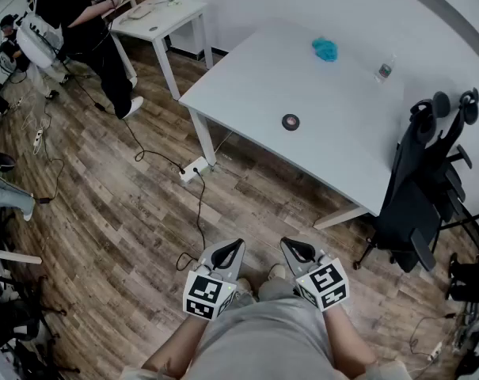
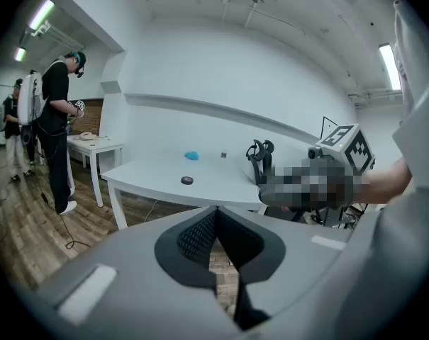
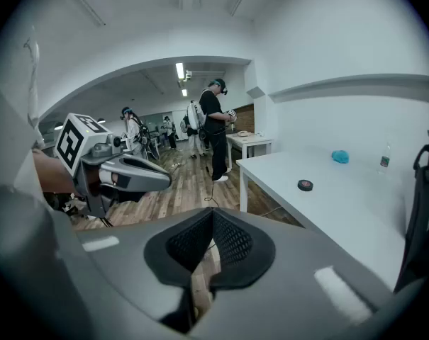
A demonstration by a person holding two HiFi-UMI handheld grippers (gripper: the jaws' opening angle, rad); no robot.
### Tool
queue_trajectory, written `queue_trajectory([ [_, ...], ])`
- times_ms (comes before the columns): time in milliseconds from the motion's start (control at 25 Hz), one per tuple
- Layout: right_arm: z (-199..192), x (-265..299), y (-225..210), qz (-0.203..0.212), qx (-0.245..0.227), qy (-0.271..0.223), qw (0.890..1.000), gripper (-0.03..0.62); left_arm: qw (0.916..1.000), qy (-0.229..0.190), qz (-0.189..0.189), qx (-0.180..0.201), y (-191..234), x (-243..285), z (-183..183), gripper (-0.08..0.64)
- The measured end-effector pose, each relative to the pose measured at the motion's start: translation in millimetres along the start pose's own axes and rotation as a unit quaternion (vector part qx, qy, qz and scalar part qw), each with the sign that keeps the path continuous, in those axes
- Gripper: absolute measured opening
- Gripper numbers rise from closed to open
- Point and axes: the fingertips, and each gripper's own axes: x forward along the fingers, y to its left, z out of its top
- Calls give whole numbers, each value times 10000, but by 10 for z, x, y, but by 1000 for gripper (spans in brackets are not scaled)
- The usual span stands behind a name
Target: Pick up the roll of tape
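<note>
Head view: the person is holding both tools low in front of the body, over the wooden floor (image 1: pixel 120 212) and well apart from the white surface (image 1: pixel 302 85). The left tongs (image 1: pixel 233 248) are sitting near six o'clock in that view, with the right tongs (image 1: pixel 296 248) just beside them. Both are pointing forward and somewhat downward.

Left tongs: in the left gripper view the two pads are meeting at their tips with nothing between them, and only floor is showing through the slot below. Right tongs: the right gripper view is showing the same, pads together and carrying nothing.

The roll of tape (image 1: pixel 290 122) is lying flat on the surface, toward its near edge, at about twelve o'clock from the tongs and well apart from them. It is appearing as a small dark ring, and neither tool is touching it.

Other items noted:
- A blue item (image 1: pixel 325 49) is lying at one o'clock from the roll, farther back on the surface. It is possibly a crumpled cloth, though it is too small to tell.
- A small bottle (image 1: pixel 384 70) is standing upright at two o'clock from the roll.
- A black office chair (image 1: pixel 425 188) is standing at four o'clock from the roll, just beside the surface's edge.
- A white power strip (image 1: pixel 195 169) is lying on the floor at eight o'clock from the roll, beside a leg of the surface, with a dark cable trailing from it.
- Another person (image 1: pixel 73 22) in dark clothing is standing at about ten o'clock in the head view, beside a small table (image 1: pixel 156 14).
</note>
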Motion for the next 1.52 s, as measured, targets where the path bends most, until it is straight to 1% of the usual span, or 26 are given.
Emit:
queue_trajectory([
  [120,-75,-255,-30,-93,145,-75,9998,6,10000,20,-62,59,-240,-2,20,17],
  [320,-149,-627,-151,-199,63,-117,9997,6,9999,31,-126,45,-551,133,104,17],
  [520,-269,-874,-315,-350,160,-157,9991,6,9994,66,-225,256,-818,256,185,17],
  [600,-297,-911,-325,-360,171,-169,9991,6,9993,62,-241,273,-870,267,197,17],
  [840,-320,-905,-301,-396,235,-197,9987,6,9992,28,-240,330,-905,200,214,17],
  [1080,-231,-856,-174,-473,349,-366,9976,8,9992,-109,-209,314,-794,30,250,17],
  [1520,-192,-701,74,-671,408,-385,9962,8,9984,-102,-467,286,-652,-108,138,18],
])
